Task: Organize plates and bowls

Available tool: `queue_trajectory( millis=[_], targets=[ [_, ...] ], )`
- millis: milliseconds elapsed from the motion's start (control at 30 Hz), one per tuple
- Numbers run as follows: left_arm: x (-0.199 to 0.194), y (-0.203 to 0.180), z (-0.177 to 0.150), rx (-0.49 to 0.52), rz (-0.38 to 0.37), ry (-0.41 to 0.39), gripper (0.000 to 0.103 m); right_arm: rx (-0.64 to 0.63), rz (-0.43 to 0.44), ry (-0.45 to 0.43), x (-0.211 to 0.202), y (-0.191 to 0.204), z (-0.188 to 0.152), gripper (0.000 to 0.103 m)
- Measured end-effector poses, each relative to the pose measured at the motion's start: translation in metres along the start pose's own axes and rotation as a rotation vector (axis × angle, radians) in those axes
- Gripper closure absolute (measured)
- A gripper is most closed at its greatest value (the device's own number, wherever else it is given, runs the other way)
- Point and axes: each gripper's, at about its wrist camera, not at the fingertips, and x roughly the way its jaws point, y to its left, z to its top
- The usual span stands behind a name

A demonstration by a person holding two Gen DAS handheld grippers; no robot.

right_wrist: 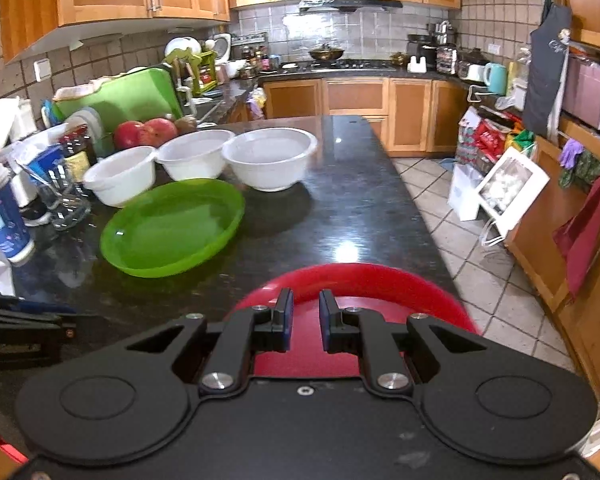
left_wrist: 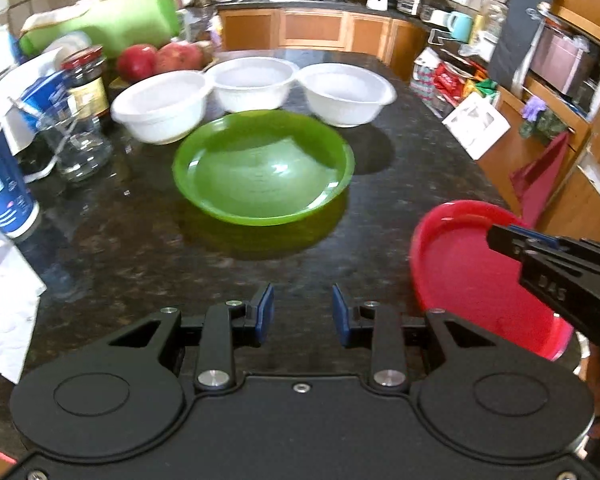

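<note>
Dark speckled granite island counter [left_wrist: 140, 240] carries everything. Shallow round green plastic plate [left_wrist: 262, 168] sits mid-counter, empty, nothing on it. Shallow round red plastic plate [left_wrist: 472, 276] is at the near right corner, close to the counter edge. Three white plastic bowls [left_wrist: 256, 82] stand in a row behind the green plate, rims touching or nearly so, unstacked; in the left view the leftmost one looks motion-blurred. Right gripper [right_wrist: 305, 308] hovers over the red plate, fingers part-open around a narrow gap, holding nothing; can't tell if the pads touch the plate. Left gripper [left_wrist: 303, 306] is over bare counter near the green plate, fingers apart, empty. Judgement: step in hand is plate pickup, red first, sorting barely begun. Next move needs the right claw lowered so one finger goes under the rim and one over it, then close, lift, and set it on the green plate. Rim is thin, so slip risk.
</note>
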Motion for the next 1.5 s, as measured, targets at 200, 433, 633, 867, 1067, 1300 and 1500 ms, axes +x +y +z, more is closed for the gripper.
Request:
queue_trajectory(
  millis=[200, 433, 633, 867, 1067, 1300, 1500],
  targets=[
    [0.002, 0.040, 0.001, -0.065, 0.065, 0.005, 0.061, -0.017, 0.051, 0.002, 0.006, 0.036, 0.010, 0.087],
    [-0.008, 0.088, 0.004, -0.136, 0.141, -0.022, 0.061, -0.047, 0.135, 0.008, 0.013, 0.073, 0.025, 0.086],
    [-0.009, 0.113, 0.016, -0.145, 0.159, -0.050, 0.062, -0.083, 0.139, 0.003, 0.025, 0.100, 0.045, 0.085],
    [0.000, 0.116, 0.038, -0.145, 0.095, -0.059, 0.063, -0.078, 0.122, 0.005, 0.051, 0.103, 0.064, 0.085],
    [0.024, 0.110, 0.059, -0.112, 0.070, -0.039, 0.064, -0.035, 0.107, 0.011, 0.072, 0.091, 0.075, 0.081],
    [0.055, 0.099, 0.079, -0.076, 0.067, -0.011, 0.064, -0.039, 0.102, 0.033, 0.101, 0.076, 0.087, 0.074],
    [0.082, 0.094, 0.091, -0.065, 0.069, 0.038, 0.064, -0.046, 0.091, 0.097, 0.136, 0.067, 0.097, 0.072]
  ],
)
